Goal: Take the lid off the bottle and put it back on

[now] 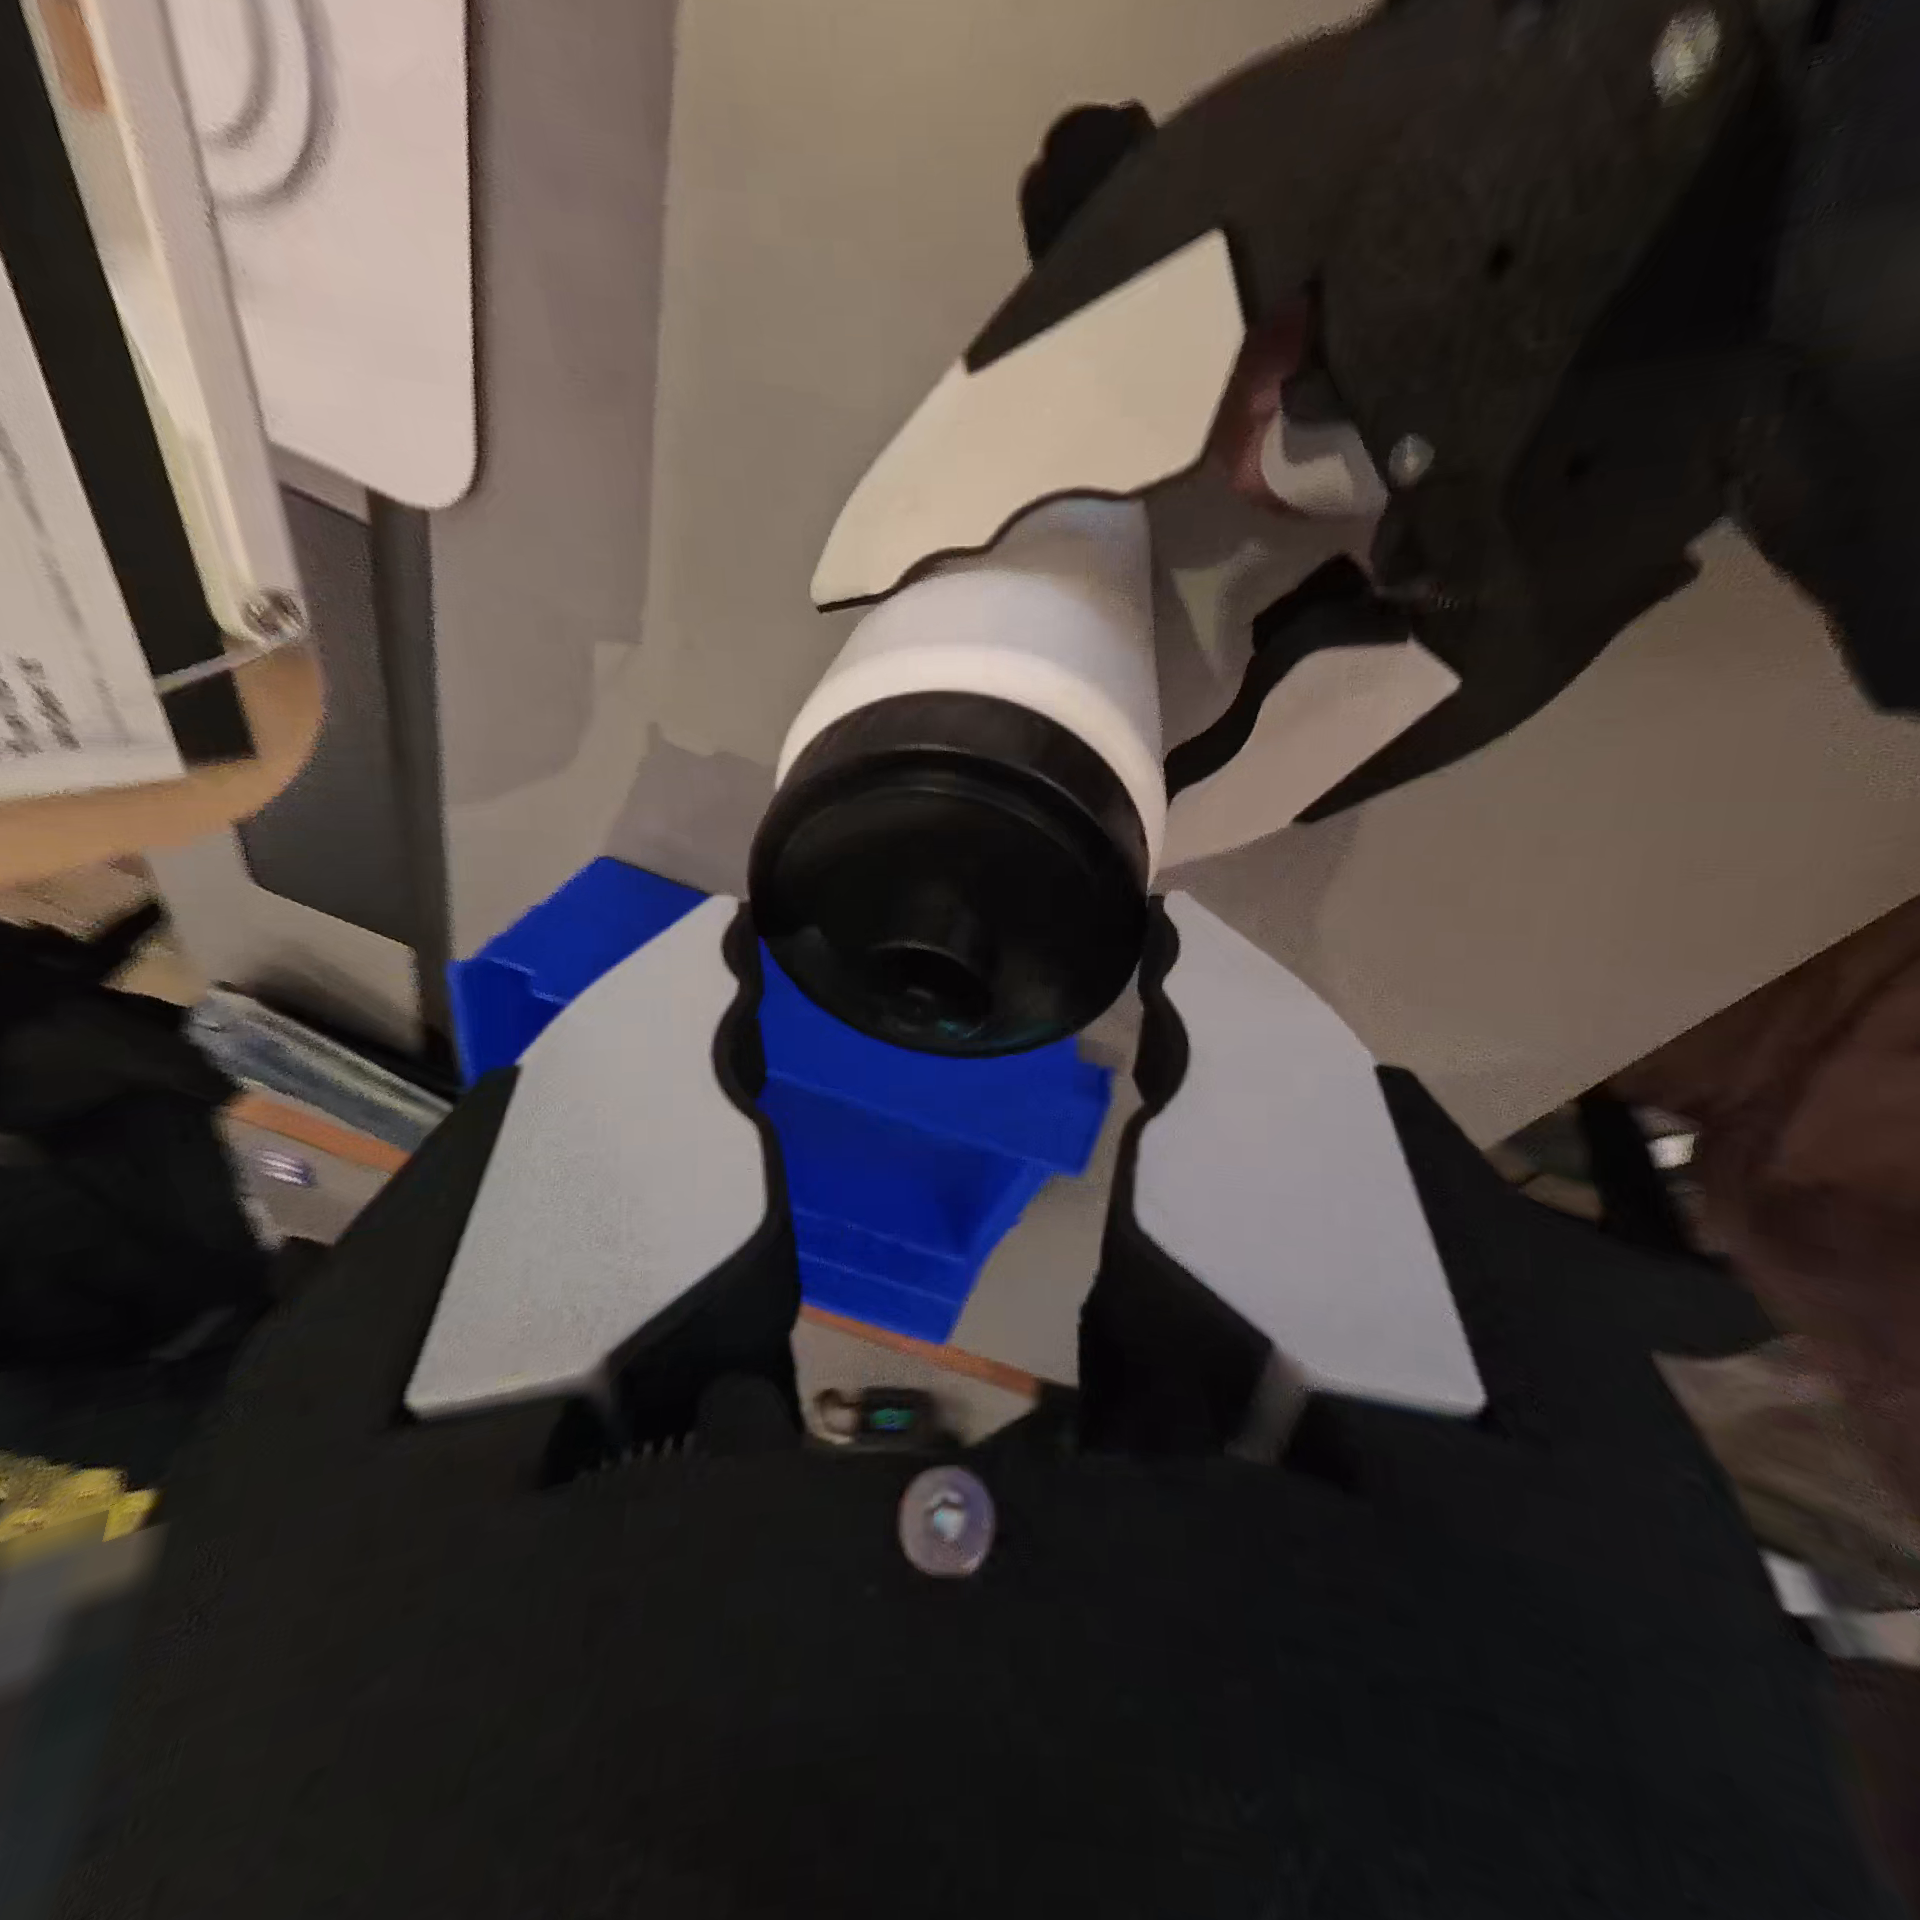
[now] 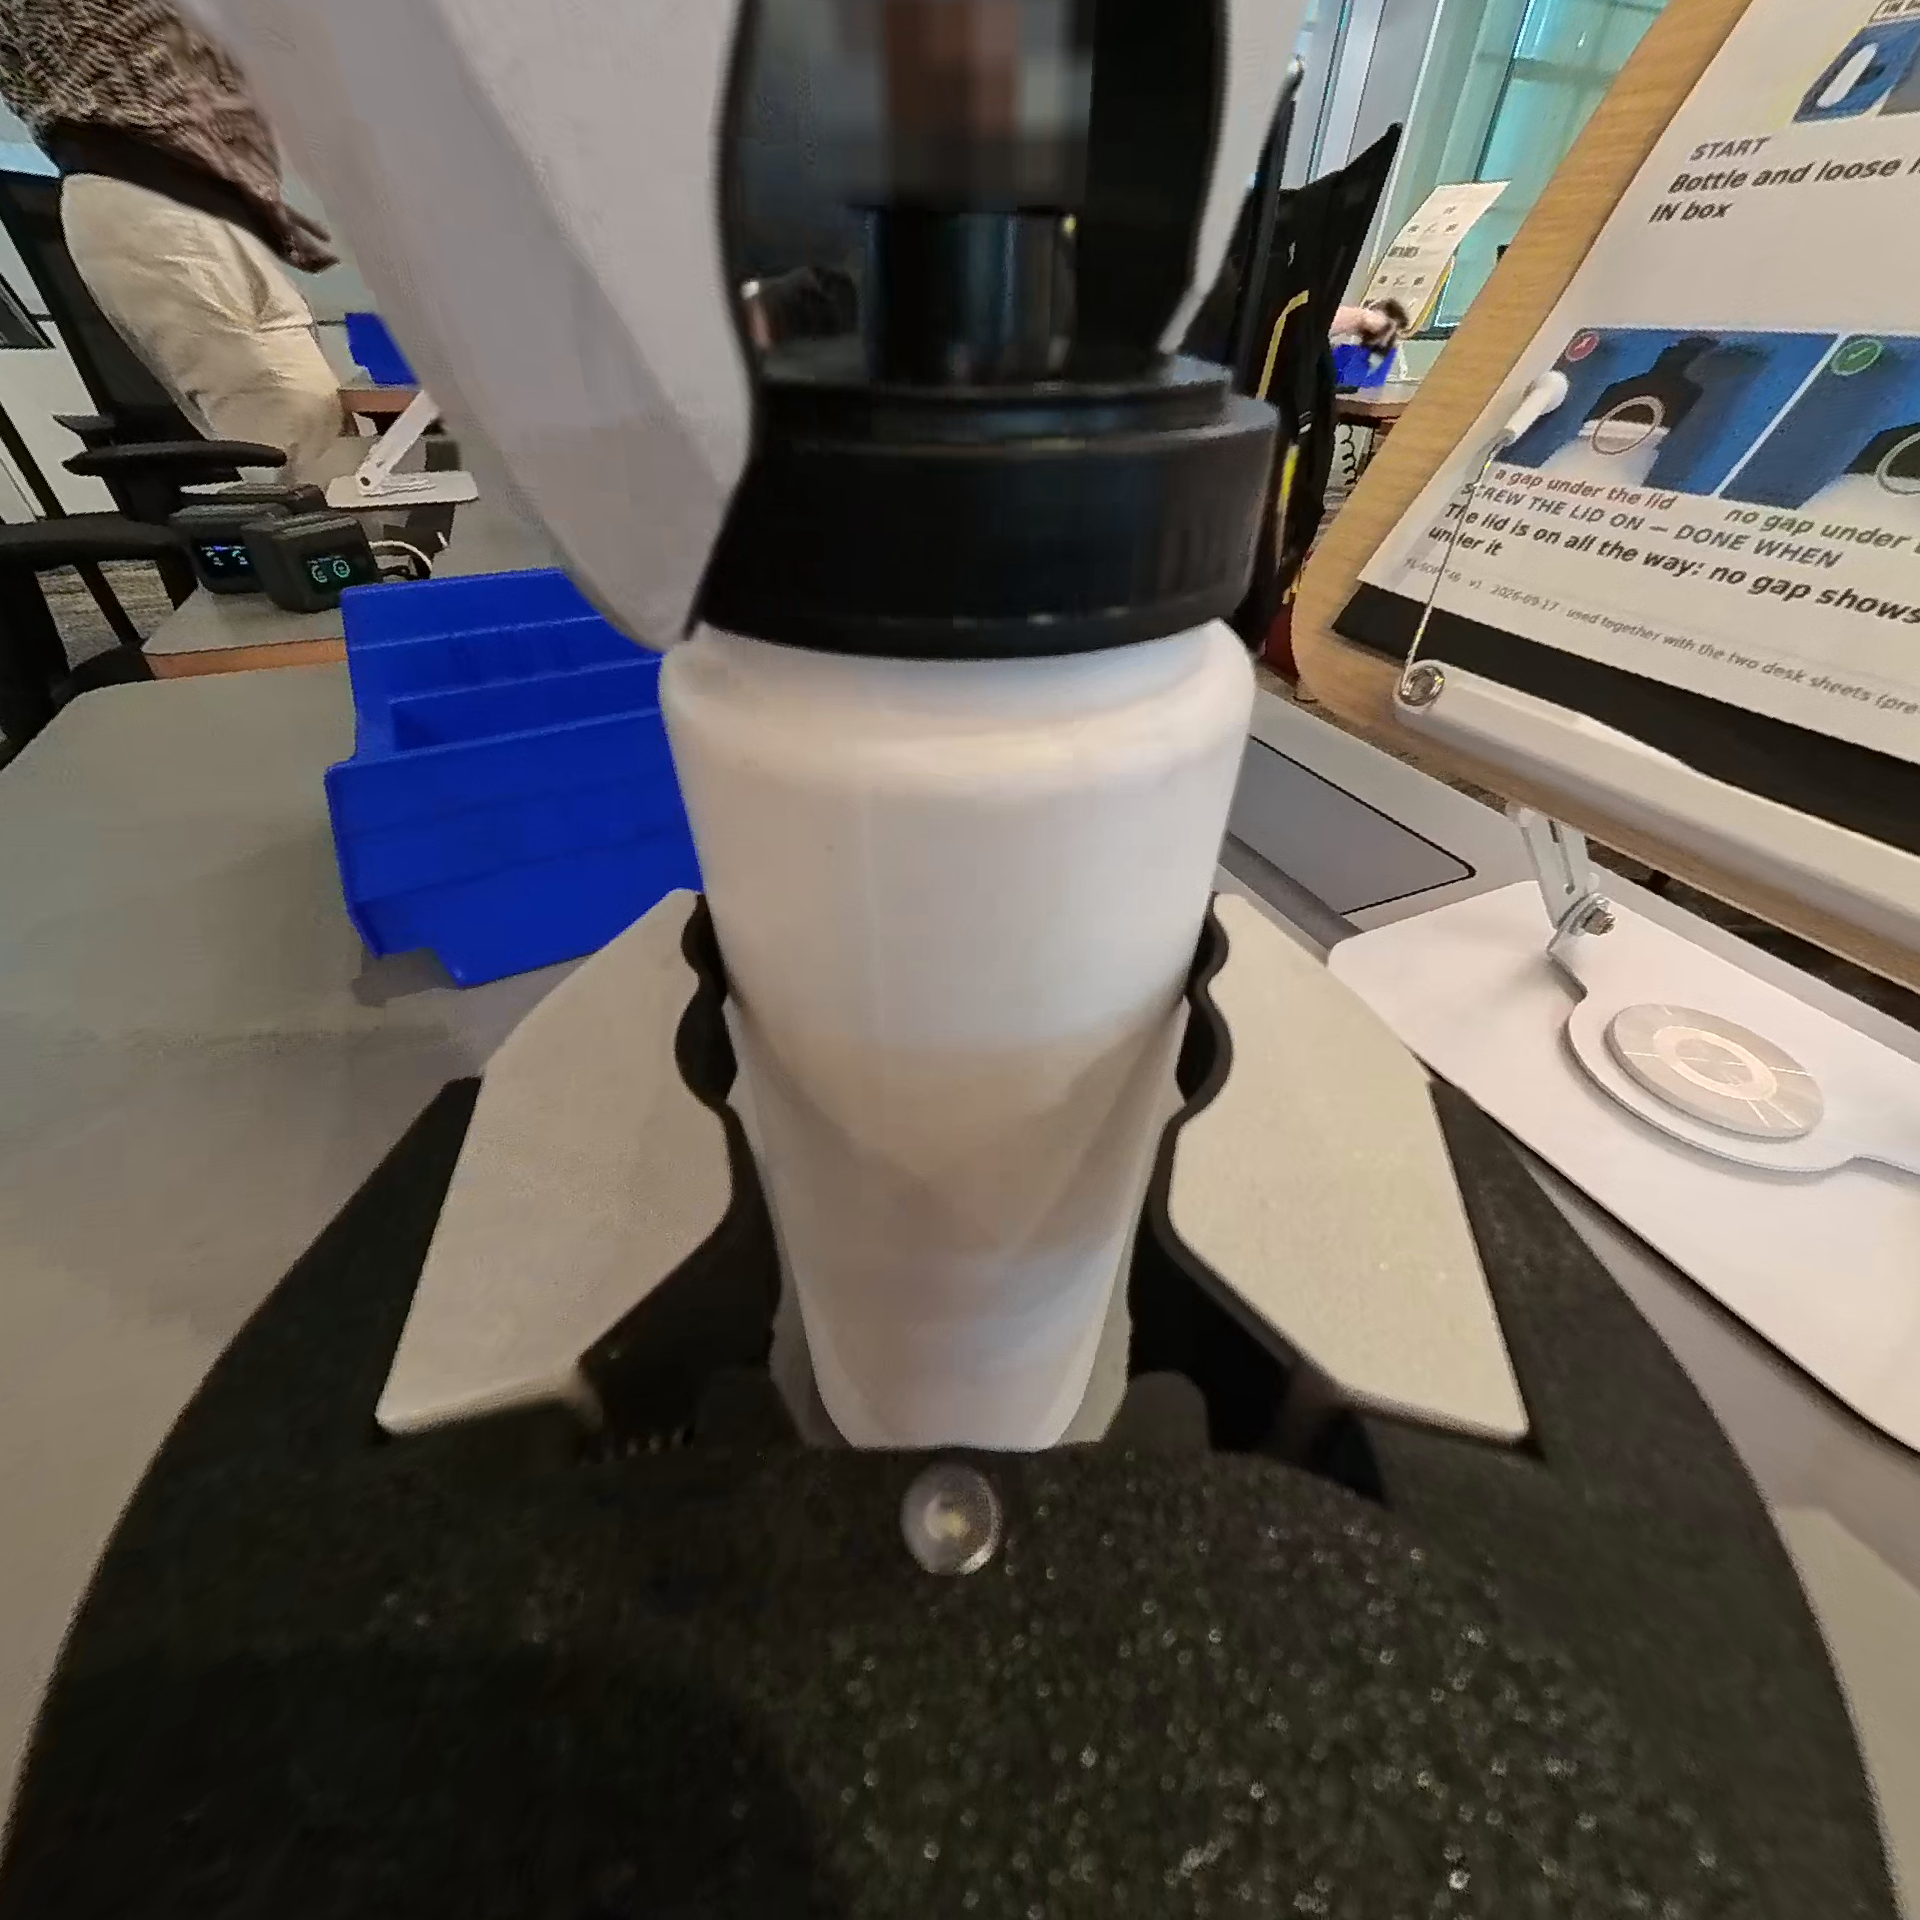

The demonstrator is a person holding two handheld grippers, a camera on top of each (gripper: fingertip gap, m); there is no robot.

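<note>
A white bottle [image 2: 956, 883] with a black lid [image 2: 987, 520] on its neck is held up above the grey table [image 2: 156, 987]. My right gripper [image 2: 956, 977] is shut on the bottle's body, with both pads pressed against its sides. In the left wrist view it [image 1: 1060, 696] holds the white body [image 1: 997, 623] from the upper right. My left gripper [image 1: 951, 935] faces the top of the lid [image 1: 951, 873], and its two fingertips are closed on the lid's rim. In the right wrist view a white finger [image 2: 540, 312] of the left gripper reaches down over the lid.
A blue bin [image 2: 488, 779] stands on the table behind and left of the bottle; it also shows in the left wrist view [image 1: 914, 1195]. An instruction board on a white stand [image 2: 1714, 468] is at the right. A person [image 2: 187, 291] and office chairs are far back left.
</note>
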